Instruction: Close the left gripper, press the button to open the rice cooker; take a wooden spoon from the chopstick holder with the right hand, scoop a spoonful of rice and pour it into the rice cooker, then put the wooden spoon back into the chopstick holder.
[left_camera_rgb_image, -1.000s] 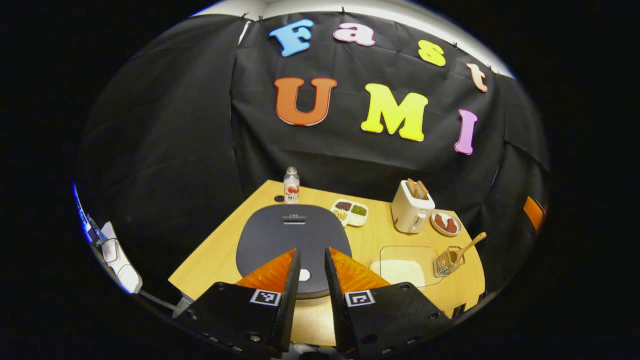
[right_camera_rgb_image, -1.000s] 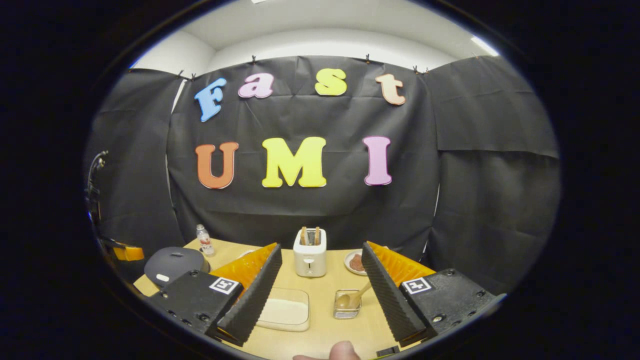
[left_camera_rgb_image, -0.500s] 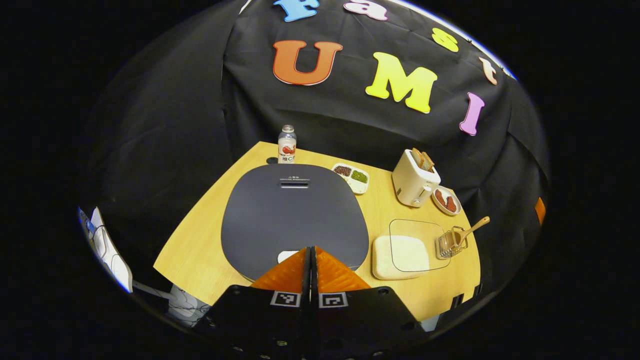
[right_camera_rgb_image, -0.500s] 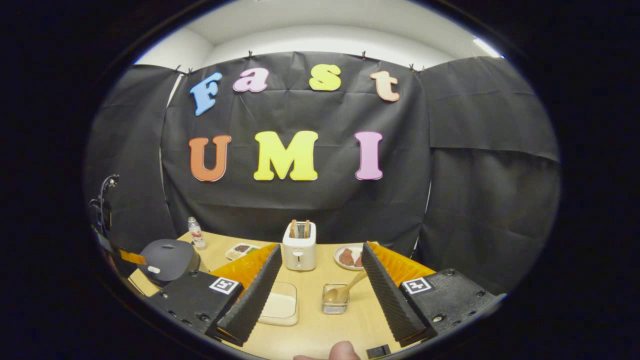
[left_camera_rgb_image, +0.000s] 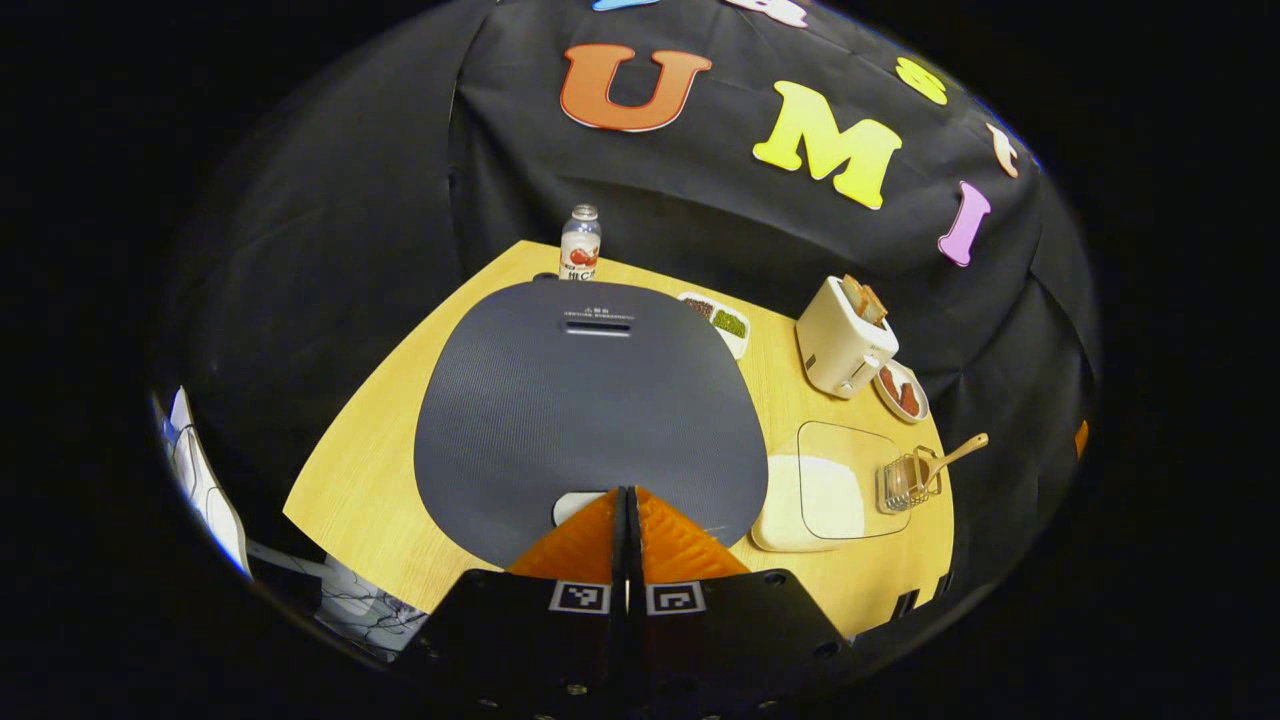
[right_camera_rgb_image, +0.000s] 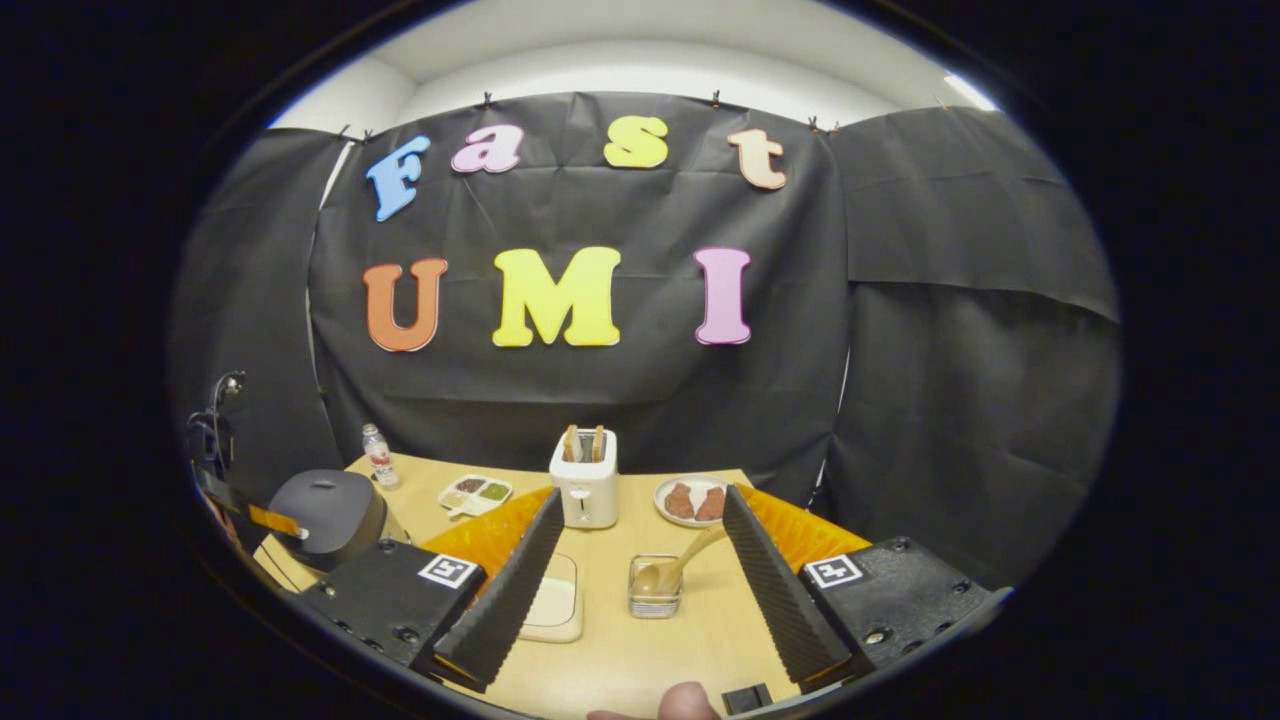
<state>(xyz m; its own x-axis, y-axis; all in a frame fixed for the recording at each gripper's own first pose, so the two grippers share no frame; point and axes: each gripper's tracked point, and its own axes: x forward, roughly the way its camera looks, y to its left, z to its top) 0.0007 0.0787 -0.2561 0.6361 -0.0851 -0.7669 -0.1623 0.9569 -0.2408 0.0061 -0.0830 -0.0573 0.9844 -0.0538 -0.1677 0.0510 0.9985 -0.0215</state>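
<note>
The spoon stands in the holder, bowl down inside the basket, handle slanting up and to the right in the right gripper view; in the left gripper view its handle also leans up and right, past the basket's rim. The holder sits on the table just right of the rice box, near the front right corner.

The left gripper is clenched, its orange fingers pressed flat together with nothing between them. Its tips lie at the white button on the front edge of the cooker; whether they touch it I cannot tell. The cooker's dark lid is down.

The right gripper is spread wide and empty, above the table's near edge, with the holder framed between its fingers and well short of them.

The clear box holds white rice. The toaster has two slices standing in its slots. A plate beside it carries reddish pieces, and a divided tray holds dark and green grains. A bottle stands behind the cooker.
</note>
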